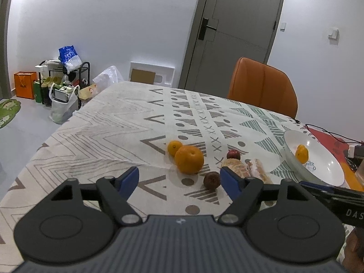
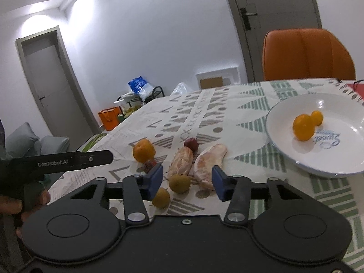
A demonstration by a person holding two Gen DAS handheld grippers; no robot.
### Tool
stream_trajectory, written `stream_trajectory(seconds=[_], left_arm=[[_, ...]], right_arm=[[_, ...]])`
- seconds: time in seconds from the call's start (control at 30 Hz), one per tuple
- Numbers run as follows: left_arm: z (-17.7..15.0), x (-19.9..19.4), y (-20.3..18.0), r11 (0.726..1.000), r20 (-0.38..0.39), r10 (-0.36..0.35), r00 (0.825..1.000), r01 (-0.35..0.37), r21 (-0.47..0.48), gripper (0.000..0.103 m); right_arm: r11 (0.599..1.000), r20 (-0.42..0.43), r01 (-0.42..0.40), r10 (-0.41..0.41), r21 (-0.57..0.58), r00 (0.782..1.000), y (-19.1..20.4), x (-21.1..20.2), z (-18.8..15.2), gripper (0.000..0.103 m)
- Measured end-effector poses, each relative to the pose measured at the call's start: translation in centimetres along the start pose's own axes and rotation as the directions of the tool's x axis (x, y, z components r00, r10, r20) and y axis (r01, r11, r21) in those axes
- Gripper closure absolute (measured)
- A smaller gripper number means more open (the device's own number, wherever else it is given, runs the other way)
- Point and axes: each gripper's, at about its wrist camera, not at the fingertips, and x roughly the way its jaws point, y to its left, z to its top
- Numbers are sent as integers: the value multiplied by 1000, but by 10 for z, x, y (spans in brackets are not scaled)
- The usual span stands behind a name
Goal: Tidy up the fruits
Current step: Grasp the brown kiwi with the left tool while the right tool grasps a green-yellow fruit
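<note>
White walls (image 1: 109,22) all round, lit bright by ceiling spots in the right wrist view. Grey door (image 1: 238,27) with dark handle at the far side, a second grey door (image 2: 52,79) far left. Orange chair (image 1: 261,84) tucked at the far edge of the counter (image 1: 102,132) under its patterned cloth. Black rack (image 1: 68,72), bags and orange box (image 1: 25,84) on the grey floor (image 1: 29,132) far left

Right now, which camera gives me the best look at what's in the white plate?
The right wrist view. It looks down into the white plate, showing two small orange fruits touching each other and blue lettering. The left wrist view catches the plate edge-on at far right, with only one fruit distinguishable.
</note>
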Motion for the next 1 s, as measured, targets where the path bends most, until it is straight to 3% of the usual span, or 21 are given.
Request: stream_trajectory(seconds=[0.23, 0.6, 1.0], left_arm=[[-5, 13, 2, 1000, -34, -11, 999, 11, -6, 38], [-6, 27, -5, 999, -51, -44, 998, 45, 21, 43], [-5, 48, -20, 997, -89, -66, 994, 70, 39, 50]], right_arm=[[1000, -44, -23, 24, 6, 999, 2, 14, -4, 67], [998, -96, -54, 57, 28, 994, 0, 40, -7, 79], [997, -74, -56, 60, 52, 995, -11, 32, -2, 86]])
